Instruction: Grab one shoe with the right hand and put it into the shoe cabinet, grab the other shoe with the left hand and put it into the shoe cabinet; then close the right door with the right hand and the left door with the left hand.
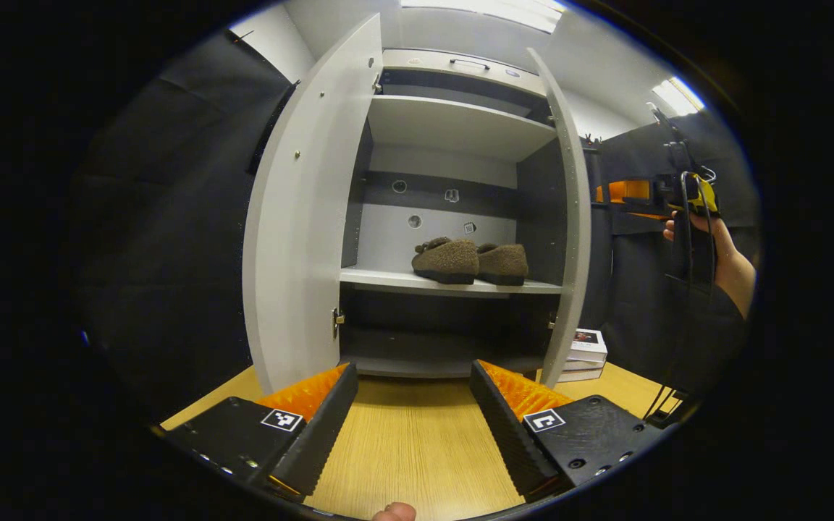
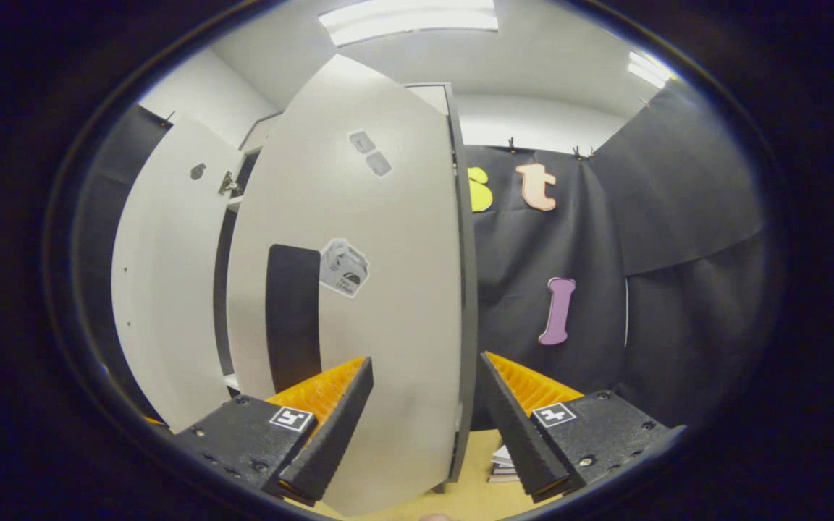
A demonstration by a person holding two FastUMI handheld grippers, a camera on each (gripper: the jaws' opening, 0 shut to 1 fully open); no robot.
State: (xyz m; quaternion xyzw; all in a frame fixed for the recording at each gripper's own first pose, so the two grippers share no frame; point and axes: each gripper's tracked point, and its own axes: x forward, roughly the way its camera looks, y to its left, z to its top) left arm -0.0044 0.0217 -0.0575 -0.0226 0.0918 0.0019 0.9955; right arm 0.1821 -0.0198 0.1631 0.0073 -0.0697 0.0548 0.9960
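Both fuzzy brown slippers (image 1: 469,260) sit shelved. Right tongs (image 2: 424,394), spread empty, straddle the grey right cabinet door (image 2: 388,289) edge; pushing off-centre could slip. Left tongs (image 1: 413,398) gape apart.

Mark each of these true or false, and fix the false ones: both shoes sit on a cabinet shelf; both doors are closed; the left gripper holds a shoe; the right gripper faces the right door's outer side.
1. Both shoes sit side by side on a cabinet shelf. True.
2. Both doors are closed. False: the left door and right door stand open.
3. The left gripper holds a shoe. False: it is open and empty.
4. The right gripper faces the right door's outer side. True.
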